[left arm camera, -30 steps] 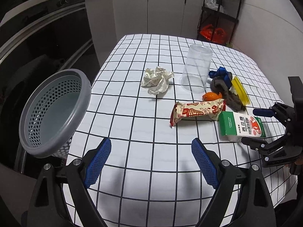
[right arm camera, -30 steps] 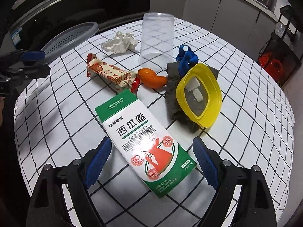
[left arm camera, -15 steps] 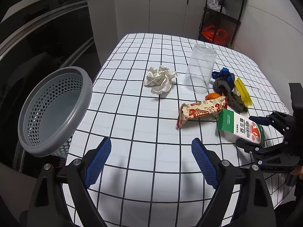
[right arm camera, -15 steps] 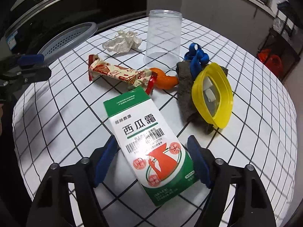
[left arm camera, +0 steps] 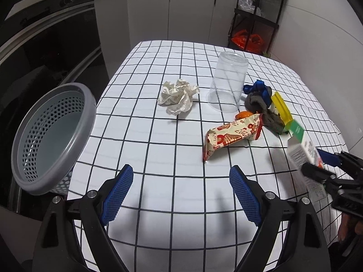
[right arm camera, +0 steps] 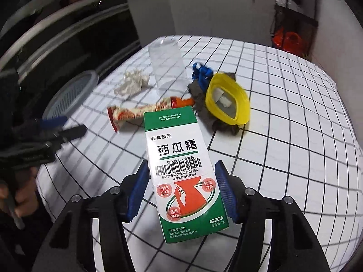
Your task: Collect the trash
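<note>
Right claw clamped on green-and-white carton

Right gripper [right arm camera: 180, 192]: blue pads just closed in, now pressed on both long sides of the medicine carton [right arm camera: 181, 163], carton lifted off the cloth and tilted. Left gripper [left arm camera: 181, 195]: pads wide apart, nothing between them, hovering over bare checks.

Checked tablecloth [left arm camera: 145, 149] spread across the table. Grey perforated basket [left arm camera: 54, 136] tipped at the left table edge. Clear plastic cup [left arm camera: 229, 81] standing upside down mid-table. Crumpled paper [left arm camera: 178, 98] left of the cup. Red-and-cream snack wrapper [left arm camera: 231, 136] lying nearer, touching a grey rag [left arm camera: 261, 106]. Yellow lid [right arm camera: 228, 100] leaning on the rag.
</note>
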### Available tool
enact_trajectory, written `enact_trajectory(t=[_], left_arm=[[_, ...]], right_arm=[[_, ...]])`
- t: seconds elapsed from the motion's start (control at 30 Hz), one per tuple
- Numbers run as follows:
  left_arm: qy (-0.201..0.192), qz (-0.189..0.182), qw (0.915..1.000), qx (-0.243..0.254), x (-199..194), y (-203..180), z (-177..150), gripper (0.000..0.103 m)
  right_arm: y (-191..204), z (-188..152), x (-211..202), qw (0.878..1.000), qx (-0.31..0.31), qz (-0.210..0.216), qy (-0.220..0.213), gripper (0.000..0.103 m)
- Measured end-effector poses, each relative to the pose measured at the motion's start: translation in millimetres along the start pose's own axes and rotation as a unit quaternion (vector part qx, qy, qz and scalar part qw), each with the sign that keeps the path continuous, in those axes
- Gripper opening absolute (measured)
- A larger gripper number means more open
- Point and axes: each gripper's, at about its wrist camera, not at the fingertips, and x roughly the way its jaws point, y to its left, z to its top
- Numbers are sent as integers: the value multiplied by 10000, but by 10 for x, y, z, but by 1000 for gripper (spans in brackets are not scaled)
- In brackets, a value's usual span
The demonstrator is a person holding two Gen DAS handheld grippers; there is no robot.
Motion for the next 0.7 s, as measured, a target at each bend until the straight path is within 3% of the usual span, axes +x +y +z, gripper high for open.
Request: enact_trajectory(t=[0.1, 0.27, 0.5, 0.7], left_arm=[[-50, -65, 9998, 187, 55, -76, 48, 87], [-88, -86, 9986, 514, 222, -239, 138, 88], [103, -5, 9962, 860, 563, -397, 255, 88], [245, -25, 9941, 1053, 794, -524, 304, 86]], right_arm=[[-23, 38, -142, 9986, 300, 316, -312, 57], [7, 114, -239, 9969, 338, 400, -580, 57], [-253, 167, -287, 9912, 885, 713, -675, 57], [-311, 191, -329, 9888, 982, 850, -742, 57]])
